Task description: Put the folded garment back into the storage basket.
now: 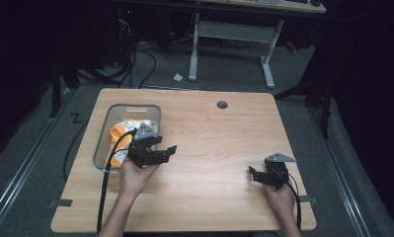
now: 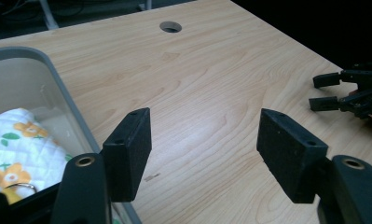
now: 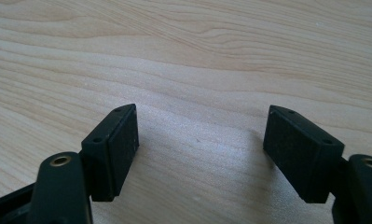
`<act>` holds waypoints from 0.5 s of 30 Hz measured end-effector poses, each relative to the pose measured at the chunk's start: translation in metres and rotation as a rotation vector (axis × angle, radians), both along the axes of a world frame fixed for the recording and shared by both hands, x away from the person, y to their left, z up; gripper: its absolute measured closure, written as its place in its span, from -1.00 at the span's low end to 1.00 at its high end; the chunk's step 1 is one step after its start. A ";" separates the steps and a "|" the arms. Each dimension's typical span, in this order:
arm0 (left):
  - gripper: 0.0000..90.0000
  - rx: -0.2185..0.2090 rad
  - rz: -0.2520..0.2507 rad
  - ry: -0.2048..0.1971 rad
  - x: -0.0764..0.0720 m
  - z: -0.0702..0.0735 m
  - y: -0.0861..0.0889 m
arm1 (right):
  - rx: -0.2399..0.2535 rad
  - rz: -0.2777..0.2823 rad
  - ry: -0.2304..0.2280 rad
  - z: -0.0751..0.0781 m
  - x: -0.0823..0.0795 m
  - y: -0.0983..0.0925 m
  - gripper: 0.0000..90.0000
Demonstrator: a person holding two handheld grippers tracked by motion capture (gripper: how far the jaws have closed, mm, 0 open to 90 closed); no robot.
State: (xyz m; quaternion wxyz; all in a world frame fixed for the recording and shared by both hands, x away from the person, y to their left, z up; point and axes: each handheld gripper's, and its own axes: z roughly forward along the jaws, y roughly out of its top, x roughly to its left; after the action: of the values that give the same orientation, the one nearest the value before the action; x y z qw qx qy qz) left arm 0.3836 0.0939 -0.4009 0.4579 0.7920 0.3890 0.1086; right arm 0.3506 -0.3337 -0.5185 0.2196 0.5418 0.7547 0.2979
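Left gripper (image 1: pixel 169 150) is hovering wide open, empty, beside the clear plastic bin (image 1: pixel 101 143); its soft, light, orange-flowered quilted cloth (image 2: pixel 20 144) wants pinching at a raised fold.

The left claw (image 1: pixel 169 150) is held in the left hand (image 1: pixel 135 175), its jaws spread apart with nothing between them. The right claw (image 1: pixel 252 174), gripped by the right hand (image 1: pixel 282 196), points toward it, jaws likewise apart and empty.
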 end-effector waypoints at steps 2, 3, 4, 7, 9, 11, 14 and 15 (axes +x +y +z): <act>-0.21 0.000 -0.002 -0.001 0.000 -0.001 -0.001 | 0.000 0.000 0.000 0.000 0.000 0.000 -0.41; -0.21 -0.006 -0.007 0.003 0.000 -0.002 -0.003 | 0.000 0.000 0.000 0.000 0.000 0.000 -0.41; -0.21 -0.009 -0.009 0.005 0.000 -0.003 -0.004 | 0.000 0.000 0.000 0.000 0.000 0.000 -0.41; -0.21 -0.016 -0.012 0.010 0.000 -0.007 -0.006 | 0.000 -0.001 0.001 0.000 0.000 0.000 -0.41; -0.20 -0.020 -0.013 0.011 -0.001 -0.009 -0.007 | 0.000 0.000 0.000 0.000 0.000 0.000 -0.41; -0.20 -0.011 -0.022 0.014 -0.002 -0.012 -0.011 | 0.000 -0.001 0.001 0.000 0.000 0.000 -0.41; -0.20 -0.018 -0.028 0.017 -0.002 -0.014 -0.013 | 0.000 0.000 0.000 0.000 0.000 0.000 -0.41; -0.20 -0.024 -0.028 0.018 -0.003 -0.015 -0.014 | 0.000 0.000 0.000 0.000 0.000 0.000 -0.41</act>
State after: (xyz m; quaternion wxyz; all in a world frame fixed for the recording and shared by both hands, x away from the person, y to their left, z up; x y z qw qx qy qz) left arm 0.3807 0.0795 -0.4154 0.4652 0.7929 0.3832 0.0902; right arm 0.3506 -0.3337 -0.5185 0.2196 0.5418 0.7547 0.2979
